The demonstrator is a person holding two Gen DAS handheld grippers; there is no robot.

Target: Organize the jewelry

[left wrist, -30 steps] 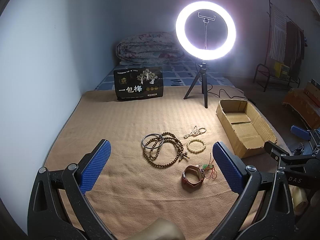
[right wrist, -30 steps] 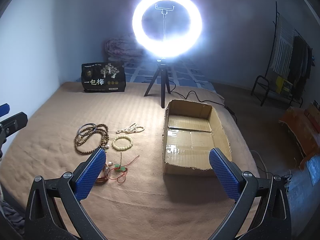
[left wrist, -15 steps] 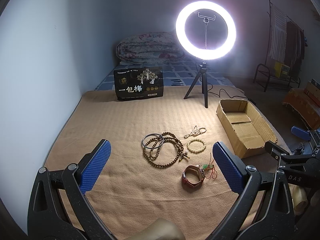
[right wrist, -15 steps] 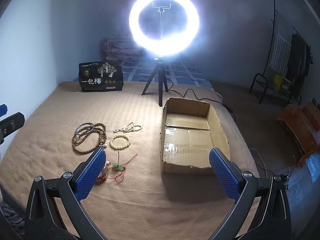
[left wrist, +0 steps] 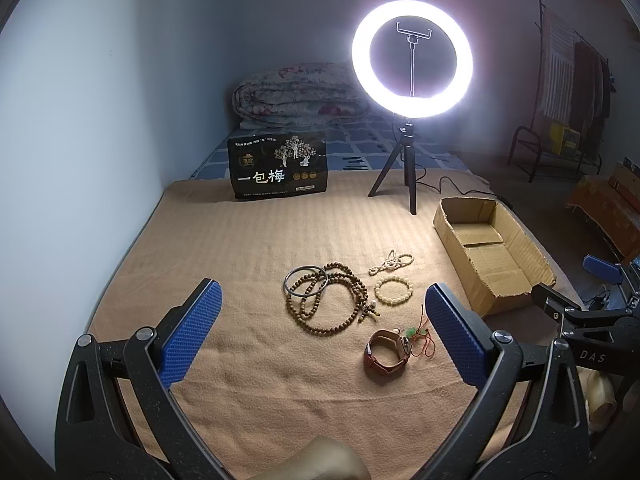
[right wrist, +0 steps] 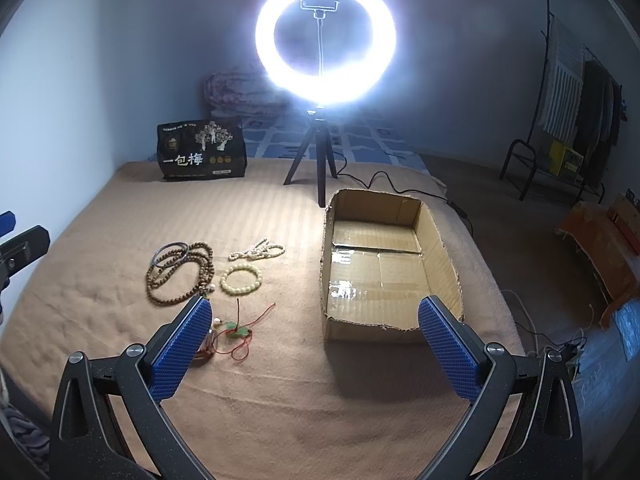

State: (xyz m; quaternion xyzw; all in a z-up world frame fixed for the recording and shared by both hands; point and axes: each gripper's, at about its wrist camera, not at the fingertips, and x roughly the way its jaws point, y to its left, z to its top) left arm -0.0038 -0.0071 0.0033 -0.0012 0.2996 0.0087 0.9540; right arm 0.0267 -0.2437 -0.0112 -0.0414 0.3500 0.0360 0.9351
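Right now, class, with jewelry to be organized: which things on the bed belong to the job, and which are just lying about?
Belong to the job:
long brown wooden bead strand
pale yellow bead bracelet
small white bead string
dark thin bangle
brown leather-strap watch
red-cord green charm
open cardboard box

Lying about:
lit ring light on tripod
black printed bag
folded floral quilt

From the right wrist, the left finger of the right gripper [right wrist: 316, 354] covers most of the brown watch [right wrist: 205, 350]; we see only a sliver of strap beside the pad; the ring light [right wrist: 326, 42] glares over the folded quilt [right wrist: 236, 92] behind it, washing out its pattern; the left gripper [right wrist: 18, 246] is cut by the frame's left edge; the small print on the black bag [right wrist: 200, 152] is too fine for us to read.
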